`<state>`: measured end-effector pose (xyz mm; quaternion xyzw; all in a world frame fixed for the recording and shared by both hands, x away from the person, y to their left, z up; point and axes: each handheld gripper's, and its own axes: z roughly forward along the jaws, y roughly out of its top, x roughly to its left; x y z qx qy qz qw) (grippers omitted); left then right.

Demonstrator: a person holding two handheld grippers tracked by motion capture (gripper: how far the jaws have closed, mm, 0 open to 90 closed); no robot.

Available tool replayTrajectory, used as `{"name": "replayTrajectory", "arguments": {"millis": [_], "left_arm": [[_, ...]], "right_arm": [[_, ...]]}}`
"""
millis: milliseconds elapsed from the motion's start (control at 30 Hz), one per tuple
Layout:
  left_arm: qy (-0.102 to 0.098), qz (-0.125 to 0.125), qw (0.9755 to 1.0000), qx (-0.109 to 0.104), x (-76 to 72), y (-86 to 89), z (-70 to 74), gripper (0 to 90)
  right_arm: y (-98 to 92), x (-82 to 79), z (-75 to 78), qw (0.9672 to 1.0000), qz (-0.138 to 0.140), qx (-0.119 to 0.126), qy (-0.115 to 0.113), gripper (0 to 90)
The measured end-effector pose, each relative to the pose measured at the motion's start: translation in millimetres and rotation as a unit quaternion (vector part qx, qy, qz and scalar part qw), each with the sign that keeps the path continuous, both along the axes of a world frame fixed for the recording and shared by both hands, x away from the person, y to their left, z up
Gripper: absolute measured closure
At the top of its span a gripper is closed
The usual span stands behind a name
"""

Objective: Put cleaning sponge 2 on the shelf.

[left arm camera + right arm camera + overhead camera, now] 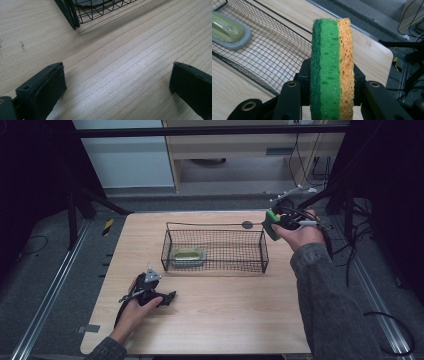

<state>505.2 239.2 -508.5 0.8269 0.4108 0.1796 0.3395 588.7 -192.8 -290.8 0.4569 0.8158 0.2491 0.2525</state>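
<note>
Left gripper rests near the table's front edge, jaws spread wide with nothing between them.
Beyond it, a wire basket holds a soap dish; past the basket's right end, the right gripper is clamped onto a green-and-yellow sponge.

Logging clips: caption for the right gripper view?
Right gripper clamps a green-and-orange sponge beside a black wire basket.

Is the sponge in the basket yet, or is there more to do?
Not yet. A grey-rimmed dish already lies in the wire basket. The right gripper holds the sponge by the basket's right end, so it likely goes in next. The left gripper rests open on the table.
</note>
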Motion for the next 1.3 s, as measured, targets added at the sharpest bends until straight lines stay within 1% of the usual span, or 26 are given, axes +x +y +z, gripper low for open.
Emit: {"name": "replayTrajectory", "arguments": {"millis": [100,333,400,500,600,633,667,733,767,833,933,1300], "left_arm": [[0.0,0.0,1.0,0.0,0.0,0.0,0.0,0.0],[0.0,0.0,1.0,0.0,0.3,0.0,0.0,0.0],[0.0,0.0,1.0,0.0,0.3,0.0,0.0,0.0],[0.0,0.0,1.0,0.0,0.4,0.0,0.0,0.0],[0.0,0.0,1.0,0.0,0.4,0.0,0.0,0.0],[0.0,0.0,1.0,0.0,0.4,0.0,0.0,0.0],[0.0,0.0,1.0,0.0,0.4,0.0,0.0,0.0],[0.0,0.0,1.0,0.0,0.5,0.0,0.0,0.0],[0.0,0.0,1.0,0.0,0.6,0.0,-0.1,0.0],[0.0,0.0,1.0,0.0,0.6,0.0,0.0,0.0],[0.0,0.0,1.0,0.0,0.7,0.0,-0.1,0.0],[0.0,0.0,1.0,0.0,0.9,0.0,-0.1,0.0]], "right_arm": [[4.0,4.6,-2.5,1.0,0.007,0.001,0.001,64.3],[14.6,16.1,-16.6,0.9998,0.017,0.002,0.013,64.3],[15.5,20.7,-23.4,0.9996,0.022,0.003,0.018,64.3],[15.5,23.6,-27.8,0.9995,0.024,0.007,0.021,64.3],[14.7,29.6,-37.0,0.9992,0.028,0.013,0.027,64.3],[14.3,32.8,-42.3,0.999,0.029,0.016,0.029,64.4],[14.3,32.8,-42.3,0.999,0.029,0.016,0.029,64.4],[14.0,37.6,-51.4,0.9987,0.031,0.024,0.033,64.4],[14.0,37.6,-51.4,0.9987,0.031,0.024,0.033,64.4],[14.4,40.1,-56.6,0.9984,0.033,0.026,0.037,64.4],[15.4,43.8,-63.8,0.9983,0.034,0.022,0.043,64.4],[16.3,48.4,-73.2,0.9978,0.034,0.025,0.05,64.4]]}}
